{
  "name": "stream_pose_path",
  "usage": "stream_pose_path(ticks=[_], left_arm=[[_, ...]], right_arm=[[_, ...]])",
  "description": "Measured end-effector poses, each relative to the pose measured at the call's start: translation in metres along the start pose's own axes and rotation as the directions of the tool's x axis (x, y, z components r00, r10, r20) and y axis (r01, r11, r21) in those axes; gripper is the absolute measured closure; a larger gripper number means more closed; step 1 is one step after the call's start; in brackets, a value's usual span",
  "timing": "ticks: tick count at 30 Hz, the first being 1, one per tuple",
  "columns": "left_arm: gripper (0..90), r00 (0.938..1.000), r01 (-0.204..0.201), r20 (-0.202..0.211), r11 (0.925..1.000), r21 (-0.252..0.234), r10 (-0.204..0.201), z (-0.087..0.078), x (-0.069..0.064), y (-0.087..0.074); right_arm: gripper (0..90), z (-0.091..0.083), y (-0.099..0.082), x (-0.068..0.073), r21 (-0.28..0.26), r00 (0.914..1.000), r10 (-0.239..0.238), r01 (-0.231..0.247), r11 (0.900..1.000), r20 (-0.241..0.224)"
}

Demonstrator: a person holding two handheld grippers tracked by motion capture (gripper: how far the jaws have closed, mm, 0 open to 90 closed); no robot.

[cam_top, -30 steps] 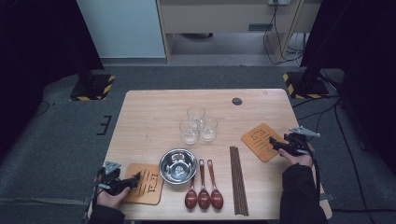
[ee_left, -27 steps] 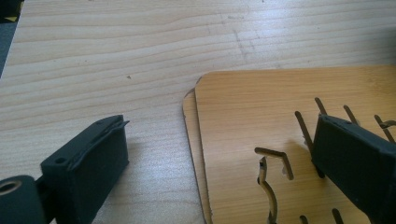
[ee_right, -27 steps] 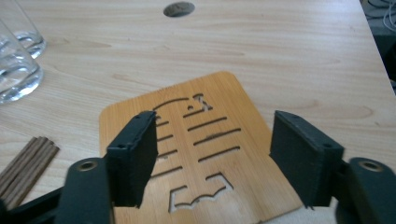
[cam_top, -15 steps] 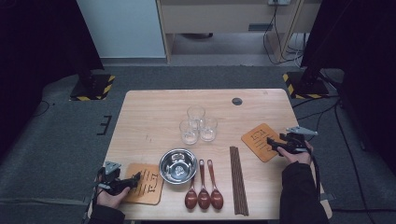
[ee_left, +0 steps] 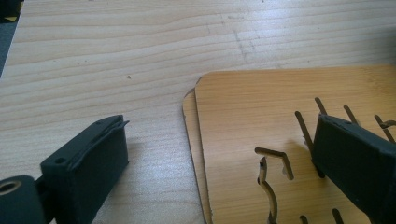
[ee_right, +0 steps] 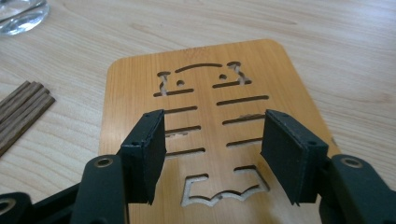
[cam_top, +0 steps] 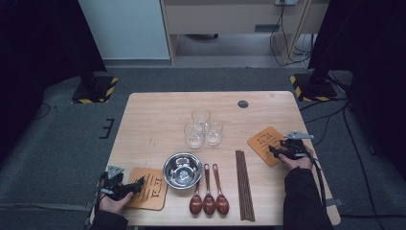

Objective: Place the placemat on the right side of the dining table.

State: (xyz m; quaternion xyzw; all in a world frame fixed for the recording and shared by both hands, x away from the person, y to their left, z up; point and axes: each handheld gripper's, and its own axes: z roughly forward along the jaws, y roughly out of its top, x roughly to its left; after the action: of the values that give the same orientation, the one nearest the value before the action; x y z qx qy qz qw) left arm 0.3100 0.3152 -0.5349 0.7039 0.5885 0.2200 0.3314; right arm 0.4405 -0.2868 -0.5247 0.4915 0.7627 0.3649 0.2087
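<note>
Over the pale grained surface (cam_top: 158, 120), my right tool (ee_right: 212, 154) has just been narrowing, unpinched, above a rounded, slotted bamboo coaster (ee_right: 205, 88), while my left tool (ee_left: 224, 163) stands spread.

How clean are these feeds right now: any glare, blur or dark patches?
High view: table evenly lit, surroundings dark, picture slightly soft. Left gripper view: bright sheen washes out the tabletop at upper right, left gripper jaws soft-edged up close, stacked coasters sharp. Right gripper view: cut-out coaster crisp, drinking glass at the corner blurred.

A lower coaster (ee_left: 188, 122) lies mostly hidden beneath the upper coaster (ee_left: 261, 116).
</note>
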Motion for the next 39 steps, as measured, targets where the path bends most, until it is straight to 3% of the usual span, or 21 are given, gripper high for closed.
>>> stream_pose_path(ticks=[9,21,39], left_arm=[[2.7,1.0,0.0,0.0,1.0,0.0,0.0,0.0,0.0,0.0],[2.7,1.0,-0.001,0.001,1.0,0.001,0.001,0.0,0.0,0.0],[2.6,1.0,-0.001,0.001,1.0,0.001,0.001,0.0,0.0,0.0]], right_arm=[[39.3,0.009,0.001,0.004,0.048,0.9994,-0.032,0.032,0.9983,-0.013],[37.0,0.009,0.0,0.001,0.053,0.9966,-0.081,0.082,0.9953,-0.015],[33.7,0.013,0.003,0.004,0.055,0.9952,-0.095,0.096,0.9938,-0.026]])
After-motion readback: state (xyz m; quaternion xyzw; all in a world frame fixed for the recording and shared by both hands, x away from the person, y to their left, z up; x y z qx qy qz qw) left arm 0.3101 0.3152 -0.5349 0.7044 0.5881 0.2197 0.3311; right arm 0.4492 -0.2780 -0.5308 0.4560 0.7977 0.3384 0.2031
